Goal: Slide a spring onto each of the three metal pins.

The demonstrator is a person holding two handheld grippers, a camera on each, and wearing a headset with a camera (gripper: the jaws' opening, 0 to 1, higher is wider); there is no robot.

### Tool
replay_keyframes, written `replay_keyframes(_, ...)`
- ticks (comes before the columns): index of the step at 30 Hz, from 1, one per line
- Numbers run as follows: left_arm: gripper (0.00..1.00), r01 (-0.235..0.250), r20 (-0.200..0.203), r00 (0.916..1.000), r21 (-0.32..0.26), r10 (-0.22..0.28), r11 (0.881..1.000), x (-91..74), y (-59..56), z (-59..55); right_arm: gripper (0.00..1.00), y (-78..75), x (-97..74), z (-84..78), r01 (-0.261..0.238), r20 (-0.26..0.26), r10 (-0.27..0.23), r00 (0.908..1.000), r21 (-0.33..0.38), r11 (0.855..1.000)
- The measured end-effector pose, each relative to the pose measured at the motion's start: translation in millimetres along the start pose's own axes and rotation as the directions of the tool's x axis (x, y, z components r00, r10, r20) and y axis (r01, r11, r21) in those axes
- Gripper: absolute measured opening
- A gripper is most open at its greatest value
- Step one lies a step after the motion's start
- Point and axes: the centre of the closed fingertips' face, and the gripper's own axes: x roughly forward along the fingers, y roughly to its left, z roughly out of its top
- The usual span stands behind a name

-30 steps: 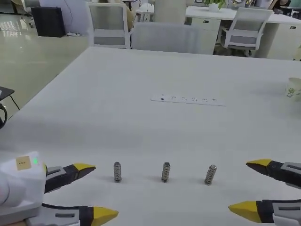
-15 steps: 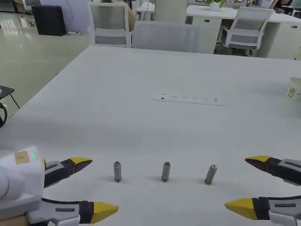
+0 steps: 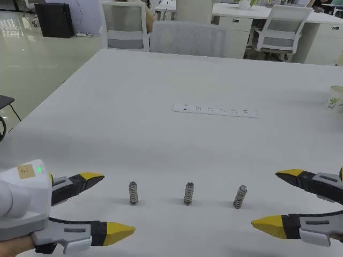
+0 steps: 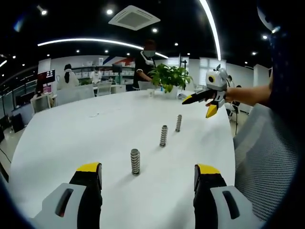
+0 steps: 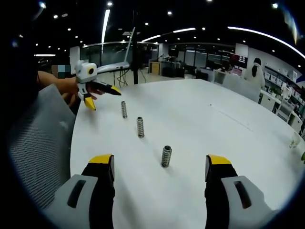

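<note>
Three pins stand in a row on the white table, each with a spring coiled around it: a left one (image 3: 133, 193), a middle one (image 3: 188, 194) and a right one (image 3: 240, 197) that leans slightly. My left gripper (image 3: 107, 206) is open, just left of the row, nothing between its yellow-tipped fingers. In the left gripper view the nearest spring (image 4: 135, 161) stands ahead of the jaws. My right gripper (image 3: 273, 201) is open too, right of the row, and empty. In the right gripper view the nearest spring (image 5: 166, 156) stands ahead.
A white power strip (image 3: 215, 111) lies flat mid-table beyond the pins. A paper cup (image 3: 336, 98) stands at the right edge. Office chairs (image 3: 187, 39) line the far side. A potted plant (image 4: 170, 78) sits at the table's end in the left gripper view.
Both grippers have stayed open and shifted only slightly. The head view tilted a little, so the springs sit marginally lower in the picture.
</note>
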Motion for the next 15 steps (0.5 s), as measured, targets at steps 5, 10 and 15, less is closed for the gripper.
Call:
replay_keyframes(5,0.76,-0.003,0.0,1.0,-0.002,0.003,1.0,0.3,2.2,0.4,0.78,-1.9,2.3,0.0,0.002,-0.008,-0.002,1.0,-0.006,1.0)
replay_keyframes(10,0.76,-0.005,0.005,1.0,-0.002,0.005,1.0,-0.2,4.5,1.4,0.78,-1.4,2.8,2.9,0.006,-0.001,-0.006,1.0,0.0,1.0)
replay_keyframes(15,0.76,-0.003,0.004,1.0,-0.001,0.003,1.0,-0.3,4.5,0.8,0.78,-0.7,3.4,1.3,0.006,-0.003,-0.006,1.0,0.003,1.0)
